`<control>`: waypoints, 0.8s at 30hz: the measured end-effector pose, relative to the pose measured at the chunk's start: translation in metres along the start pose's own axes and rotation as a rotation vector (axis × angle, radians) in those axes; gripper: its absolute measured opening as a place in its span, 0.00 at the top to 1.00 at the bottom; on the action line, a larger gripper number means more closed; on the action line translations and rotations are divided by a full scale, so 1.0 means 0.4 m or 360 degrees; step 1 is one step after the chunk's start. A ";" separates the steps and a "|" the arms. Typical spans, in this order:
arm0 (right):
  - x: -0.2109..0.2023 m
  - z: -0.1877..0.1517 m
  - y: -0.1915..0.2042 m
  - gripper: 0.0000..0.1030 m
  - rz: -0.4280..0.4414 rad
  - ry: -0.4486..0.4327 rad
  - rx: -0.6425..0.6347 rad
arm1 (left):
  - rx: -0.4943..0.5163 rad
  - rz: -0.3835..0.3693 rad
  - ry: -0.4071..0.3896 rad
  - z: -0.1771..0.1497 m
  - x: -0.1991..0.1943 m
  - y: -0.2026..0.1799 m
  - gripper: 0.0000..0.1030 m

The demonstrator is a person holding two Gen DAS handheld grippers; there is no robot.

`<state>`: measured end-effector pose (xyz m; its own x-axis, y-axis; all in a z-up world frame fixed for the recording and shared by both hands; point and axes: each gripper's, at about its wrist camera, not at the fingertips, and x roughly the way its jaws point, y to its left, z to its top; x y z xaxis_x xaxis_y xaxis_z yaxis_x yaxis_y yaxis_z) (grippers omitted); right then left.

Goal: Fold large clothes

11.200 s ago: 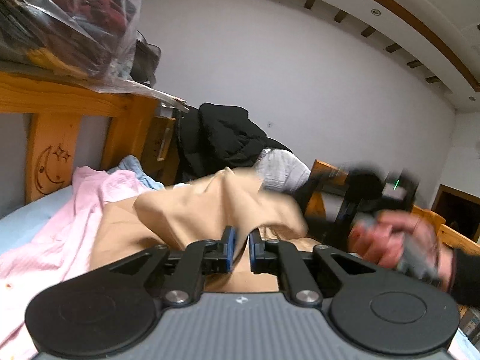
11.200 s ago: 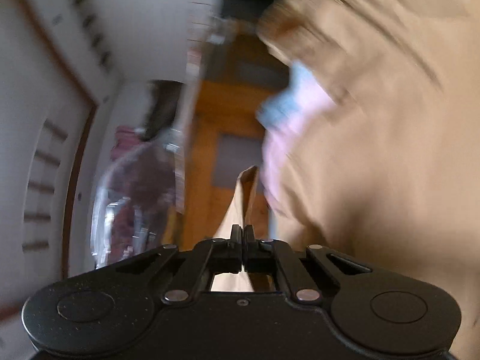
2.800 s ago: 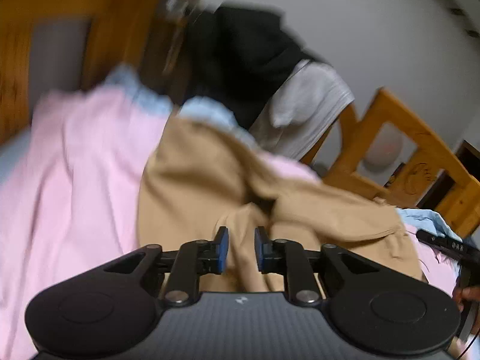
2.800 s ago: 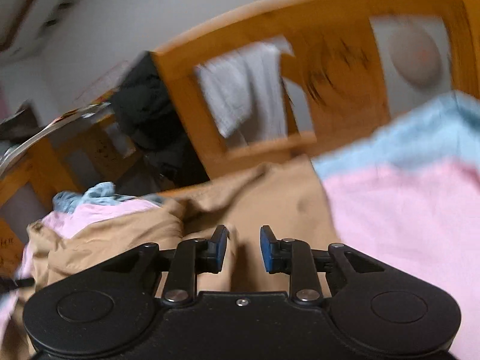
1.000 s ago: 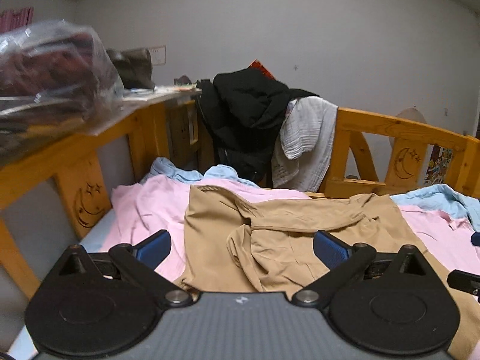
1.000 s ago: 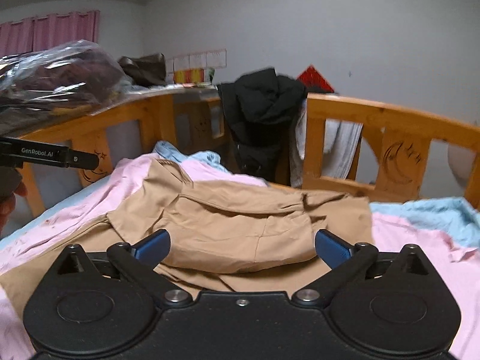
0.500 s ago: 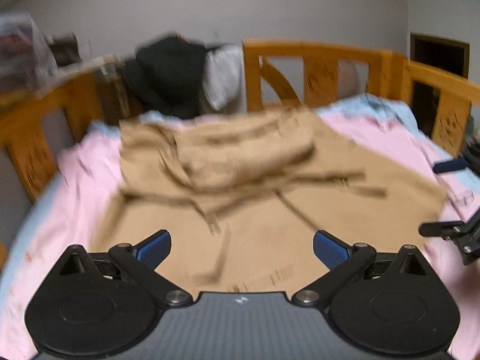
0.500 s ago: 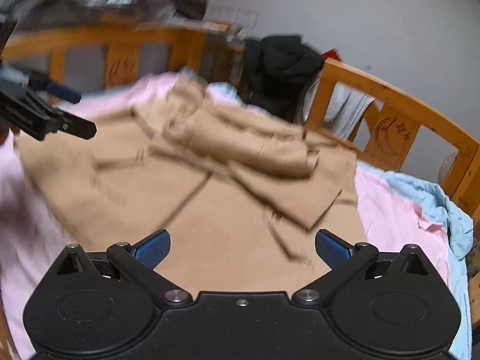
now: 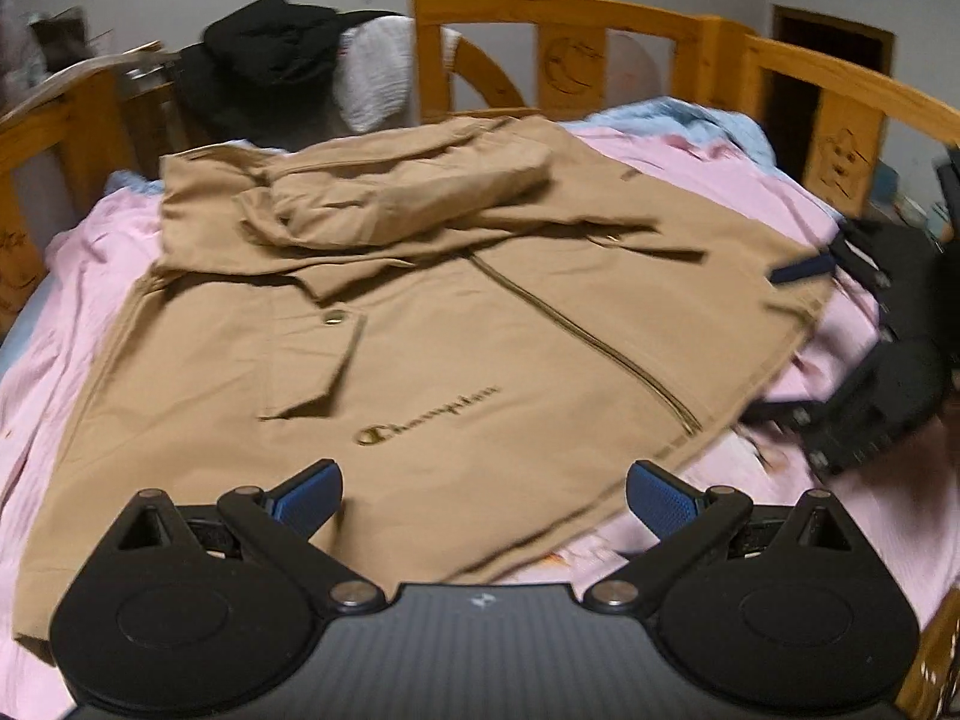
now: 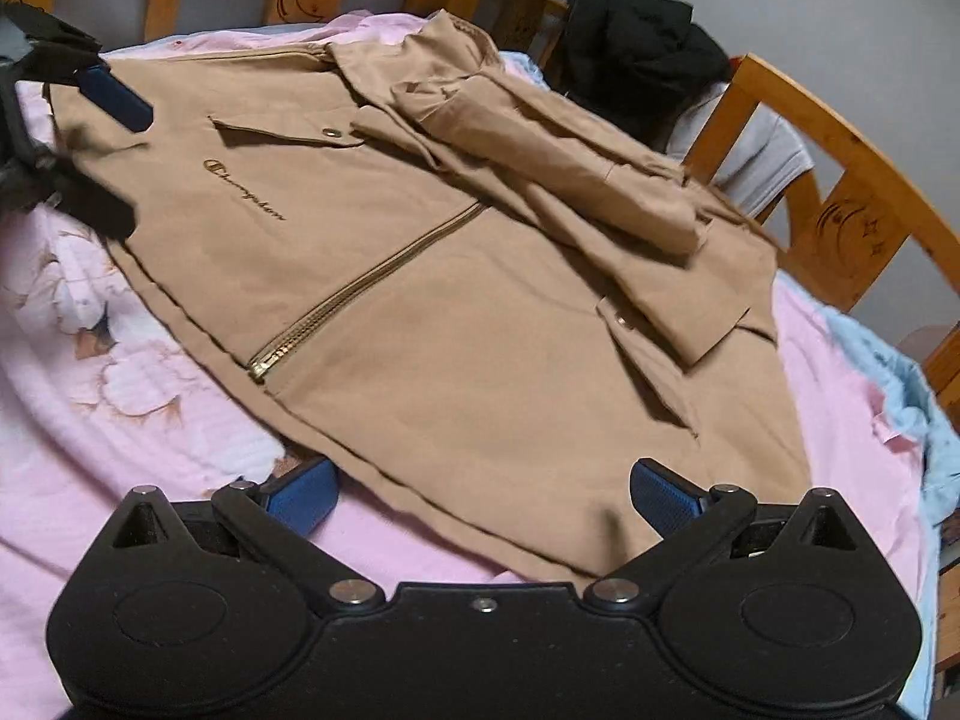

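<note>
The tan zip-front cotton jacket lies front-up on the pink sheet of the wooden-railed bed, sleeves folded across the chest. Left tool and right tool both hover spread wide, gripping nothing. Recommended: pinch both hem corners simultaneously, lift evenly, and fold toward the collar.

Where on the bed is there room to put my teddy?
Pink sheet lies bare beside the tan jacket's zipper end. Another strip runs between jacket and blue blanket. The far rail is crowded by a black coat.
</note>
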<state>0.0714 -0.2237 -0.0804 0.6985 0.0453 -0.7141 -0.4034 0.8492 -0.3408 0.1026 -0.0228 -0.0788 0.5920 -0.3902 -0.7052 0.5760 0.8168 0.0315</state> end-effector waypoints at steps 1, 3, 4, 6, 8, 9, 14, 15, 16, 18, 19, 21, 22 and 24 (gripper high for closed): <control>0.002 0.001 -0.005 0.02 -0.0010 -0.0015 -0.0003 | 0.0033 -0.0009 0.0005 -0.003 0.001 -0.010 0.00; -0.003 0.003 -0.005 0.15 0.0007 -0.0045 -0.0011 | 0.0104 -0.0016 0.0011 -0.007 0.004 -0.030 0.00; -0.007 0.006 -0.007 0.21 0.0035 -0.0064 -0.0019 | 0.0141 -0.0015 0.0012 -0.009 0.005 -0.040 0.00; -0.016 0.010 -0.002 0.40 0.0075 -0.0092 -0.0033 | 0.0208 -0.0012 0.0019 -0.011 0.012 -0.059 0.00; -0.019 0.014 -0.001 0.58 0.0146 -0.0103 -0.0032 | 0.0274 -0.0014 0.0031 -0.010 0.019 -0.072 0.00; -0.019 0.015 -0.004 0.67 0.0194 -0.0110 -0.0003 | 0.0312 0.0000 0.0034 -0.010 0.024 -0.074 0.00; -0.037 0.025 -0.056 0.80 0.0307 -0.0211 0.0283 | 0.0363 0.0072 0.0076 -0.007 0.037 -0.062 0.05; -0.044 0.027 -0.072 0.82 0.0319 -0.0248 0.0355 | 0.0363 0.0090 0.0068 -0.006 0.033 -0.057 0.08; -0.053 0.029 -0.090 0.83 0.0328 -0.0294 0.0430 | 0.0378 0.0126 0.0054 -0.006 0.025 -0.053 0.11; -0.065 0.032 -0.113 0.85 0.0334 -0.0362 0.0514 | 0.0464 0.0237 0.0025 -0.012 0.005 -0.043 0.23; -0.067 0.033 -0.117 0.85 0.0331 -0.0375 0.0531 | 0.0502 0.0299 0.0024 -0.018 -0.005 -0.033 0.25; -0.068 0.032 -0.118 0.85 0.0324 -0.0377 0.0530 | 0.0505 0.0406 0.0049 -0.029 -0.028 0.000 0.31; -0.068 0.032 -0.117 0.85 0.0321 -0.0376 0.0522 | 0.0481 0.0442 0.0067 -0.033 -0.040 0.019 0.34; -0.070 0.034 -0.116 0.86 0.0314 -0.0380 0.0518 | 0.0415 0.0506 0.0092 -0.045 -0.070 0.059 0.35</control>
<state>0.0787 -0.2570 -0.0362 0.7590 0.3107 -0.5721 -0.3624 0.9317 0.0252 0.0896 0.0148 -0.0710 0.7352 -0.1051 -0.6696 0.4972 0.7551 0.4273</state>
